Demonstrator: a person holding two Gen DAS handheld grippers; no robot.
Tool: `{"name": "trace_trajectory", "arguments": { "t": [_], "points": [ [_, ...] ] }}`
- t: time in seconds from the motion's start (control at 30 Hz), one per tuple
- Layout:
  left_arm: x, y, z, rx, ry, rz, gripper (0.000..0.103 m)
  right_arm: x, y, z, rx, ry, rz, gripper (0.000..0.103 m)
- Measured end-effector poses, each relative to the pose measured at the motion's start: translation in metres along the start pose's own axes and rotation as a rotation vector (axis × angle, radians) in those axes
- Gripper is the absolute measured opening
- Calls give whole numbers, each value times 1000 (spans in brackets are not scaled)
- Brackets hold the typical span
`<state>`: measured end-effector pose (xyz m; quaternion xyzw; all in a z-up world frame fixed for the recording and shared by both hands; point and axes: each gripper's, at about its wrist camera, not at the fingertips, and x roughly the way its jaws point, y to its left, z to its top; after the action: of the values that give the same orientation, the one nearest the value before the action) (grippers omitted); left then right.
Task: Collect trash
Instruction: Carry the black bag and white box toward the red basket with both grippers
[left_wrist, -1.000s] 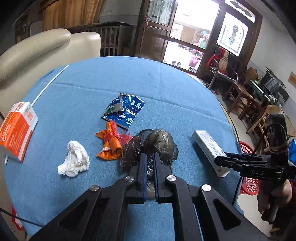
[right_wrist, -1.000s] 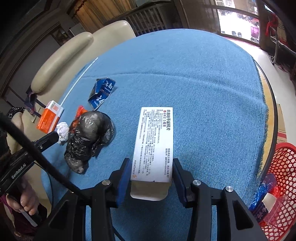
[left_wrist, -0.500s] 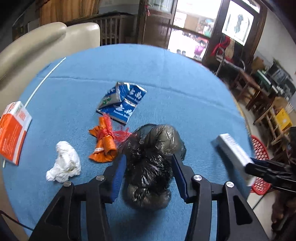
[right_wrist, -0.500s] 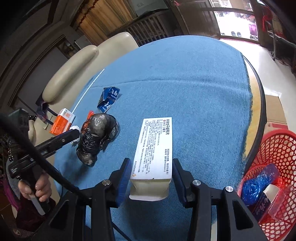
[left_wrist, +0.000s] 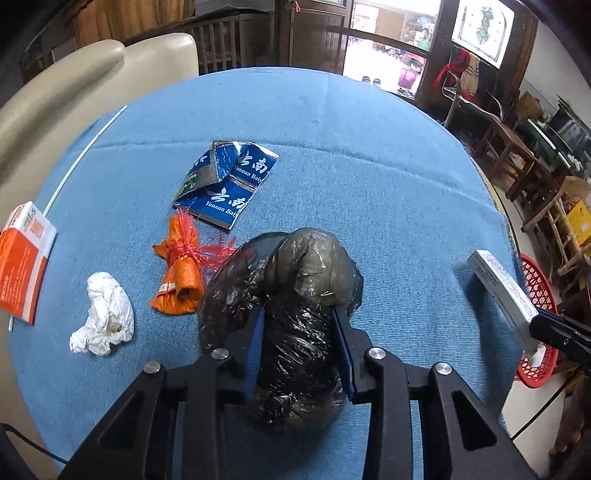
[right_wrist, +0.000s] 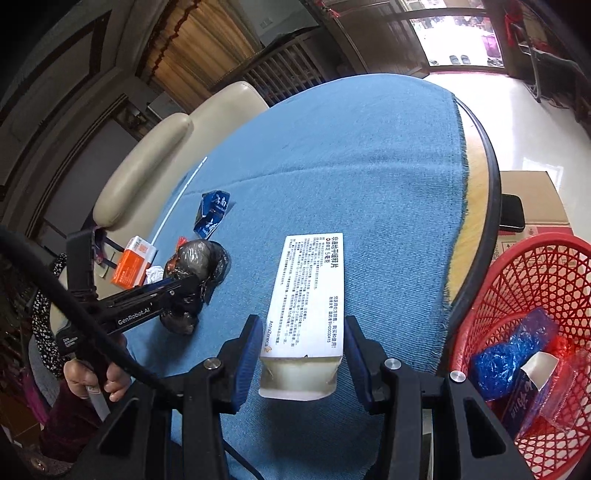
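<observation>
Left gripper (left_wrist: 299, 347), pressed together a second ago, now closes round the black bag (left_wrist: 291, 314); right gripper (right_wrist: 301, 356) still pinches the white box (right_wrist: 310, 295), nearer the red basket (right_wrist: 517, 280).

The blue foil wrapper (left_wrist: 226, 184) on the table carried "Yunnan Bai" beneath large white Chinese characters. The white box (right_wrist: 308, 295) bore "AstraZeneca" along one edge beside dense Chinese print, too small to read. The side of the left gripper (right_wrist: 192, 286) read "GenRobot.AI". The orange box (left_wrist: 23, 260) showed a "5".
</observation>
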<state>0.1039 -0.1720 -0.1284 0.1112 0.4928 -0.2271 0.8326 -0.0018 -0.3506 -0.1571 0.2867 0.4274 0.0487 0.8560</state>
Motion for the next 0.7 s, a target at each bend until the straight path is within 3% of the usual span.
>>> {"name": "trace_trajectory", "arguments": {
  "t": [0.37,0.43,0.5,0.7],
  "points": [
    [-32,-43,5,67,-53,-46,37,-27,-10,-5,7,-57,19,47],
    [-34,-50,6,79,-51,-48,37,-32,-12,-5,9,-63,24,40],
    [-35,-54,5,82,-53,-49,37,-35,-14,-6,9,-69,11,40],
    [-34,-49,1,61,-44,-48,37,-13,-26,-16,68,5,-44,43]
  ]
}}
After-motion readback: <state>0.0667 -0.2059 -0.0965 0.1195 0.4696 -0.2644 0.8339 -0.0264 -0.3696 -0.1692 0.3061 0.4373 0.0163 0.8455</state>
